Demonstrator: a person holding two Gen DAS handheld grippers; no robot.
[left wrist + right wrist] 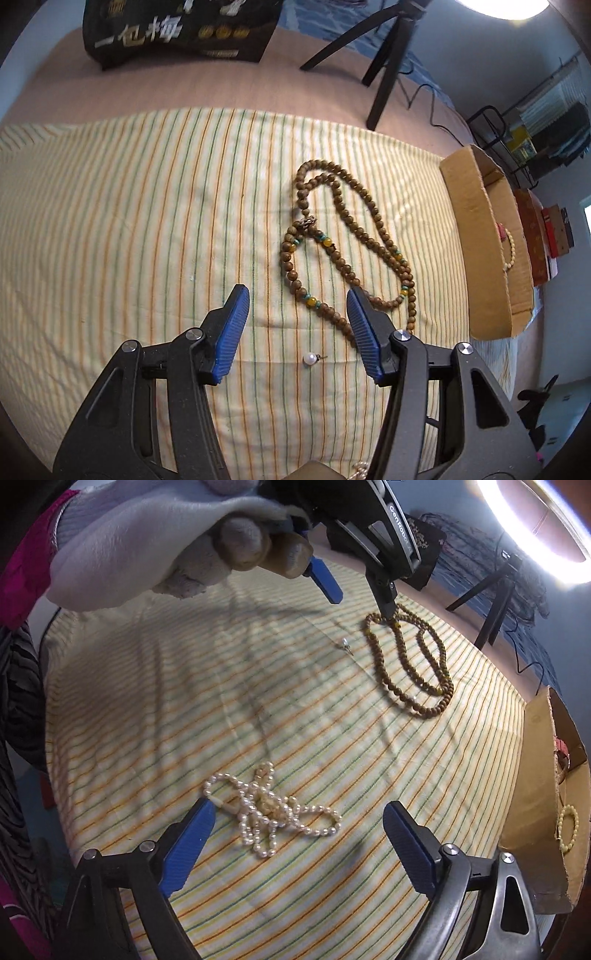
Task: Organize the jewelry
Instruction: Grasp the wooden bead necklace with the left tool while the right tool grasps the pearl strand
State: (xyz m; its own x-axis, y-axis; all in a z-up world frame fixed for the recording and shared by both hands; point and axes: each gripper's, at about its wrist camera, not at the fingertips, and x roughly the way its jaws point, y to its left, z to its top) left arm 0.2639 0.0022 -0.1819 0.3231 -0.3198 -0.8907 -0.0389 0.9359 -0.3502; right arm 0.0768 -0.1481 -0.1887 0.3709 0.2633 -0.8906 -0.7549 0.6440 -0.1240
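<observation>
A brown wooden bead necklace [327,242] with yellow and teal beads lies looped on the striped cloth [147,221]. My left gripper [297,295] hangs open just above its near end, and one strand runs under the right finger. A small pearl earring [310,358] lies on the cloth between the fingers, nearer the camera. In the right wrist view a tangled pearl necklace [266,808] lies between the spread fingers of my open right gripper [299,806], with neither pad pressing on it. Farther back a gloved hand [147,554] holds the left gripper [358,598] over the brown necklace [424,712].
An open cardboard box [476,236] stands at the cloth's right edge, with a cream bead bracelet [569,827] inside. Behind the cloth are a black printed bag [177,29] and a black tripod [388,74]. A ring light [535,535] glares at top right.
</observation>
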